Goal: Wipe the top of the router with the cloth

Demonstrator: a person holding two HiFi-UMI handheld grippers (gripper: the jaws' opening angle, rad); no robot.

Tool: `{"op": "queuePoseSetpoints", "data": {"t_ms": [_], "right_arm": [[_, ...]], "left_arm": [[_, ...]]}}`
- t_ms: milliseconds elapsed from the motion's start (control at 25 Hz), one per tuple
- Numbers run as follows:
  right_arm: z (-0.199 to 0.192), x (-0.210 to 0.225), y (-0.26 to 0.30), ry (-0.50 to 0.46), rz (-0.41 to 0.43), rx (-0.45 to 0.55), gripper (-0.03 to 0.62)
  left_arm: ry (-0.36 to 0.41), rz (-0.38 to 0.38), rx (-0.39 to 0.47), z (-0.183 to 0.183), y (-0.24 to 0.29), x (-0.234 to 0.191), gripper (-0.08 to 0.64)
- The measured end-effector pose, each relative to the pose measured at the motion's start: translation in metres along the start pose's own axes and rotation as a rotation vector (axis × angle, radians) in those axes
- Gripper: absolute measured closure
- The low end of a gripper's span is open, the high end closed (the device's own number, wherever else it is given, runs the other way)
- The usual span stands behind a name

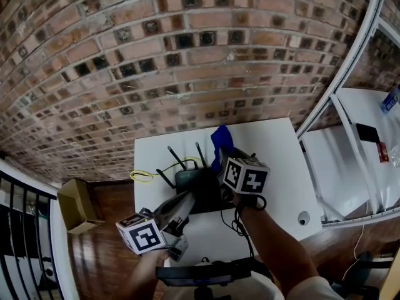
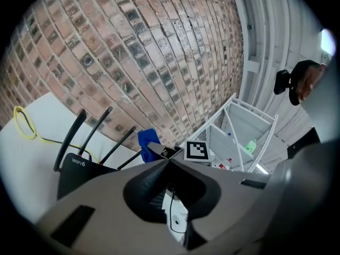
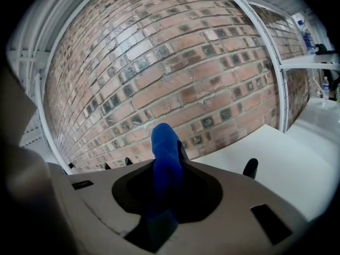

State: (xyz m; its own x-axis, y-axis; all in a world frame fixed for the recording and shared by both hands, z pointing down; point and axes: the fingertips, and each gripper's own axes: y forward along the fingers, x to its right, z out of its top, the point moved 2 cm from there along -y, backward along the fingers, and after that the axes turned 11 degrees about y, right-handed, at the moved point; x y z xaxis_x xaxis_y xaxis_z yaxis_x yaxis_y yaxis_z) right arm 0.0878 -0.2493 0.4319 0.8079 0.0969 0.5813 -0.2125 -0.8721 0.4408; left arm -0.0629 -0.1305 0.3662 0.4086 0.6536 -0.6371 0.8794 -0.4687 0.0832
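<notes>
While right gripper (image 3: 171, 149) pinches it, cloth (image 3: 166, 179) protrudes forward

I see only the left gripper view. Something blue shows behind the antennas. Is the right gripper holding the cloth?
Observer: Yes. In the right gripper view the right gripper is shut on the blue cloth.
Operator: Is it on top yet?
Observer: In the head view it is by the router's far right corner; contact I cannot tell.
Operator: Anything on the floor?
Observer: A cardboard box, left of the table.
</notes>
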Motion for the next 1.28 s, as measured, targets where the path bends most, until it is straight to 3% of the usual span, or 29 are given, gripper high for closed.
{"op": "queuePoseSetpoints", "data": {"t_ms": [720,1280], "right_arm": [[-0.058,0.049,0.022,0.05,-0.132,-0.128,0.482],[-0.103,0.092,0.042,0.038,-0.285,-0.256,0.48]], "left_arm": [[-0.003,0.018,-0.06,-0.017,-0.007,-0.009,0.543],[-0.035,0.026,-0.062,-0.018,-0.017,-0.018,0.543]]}}
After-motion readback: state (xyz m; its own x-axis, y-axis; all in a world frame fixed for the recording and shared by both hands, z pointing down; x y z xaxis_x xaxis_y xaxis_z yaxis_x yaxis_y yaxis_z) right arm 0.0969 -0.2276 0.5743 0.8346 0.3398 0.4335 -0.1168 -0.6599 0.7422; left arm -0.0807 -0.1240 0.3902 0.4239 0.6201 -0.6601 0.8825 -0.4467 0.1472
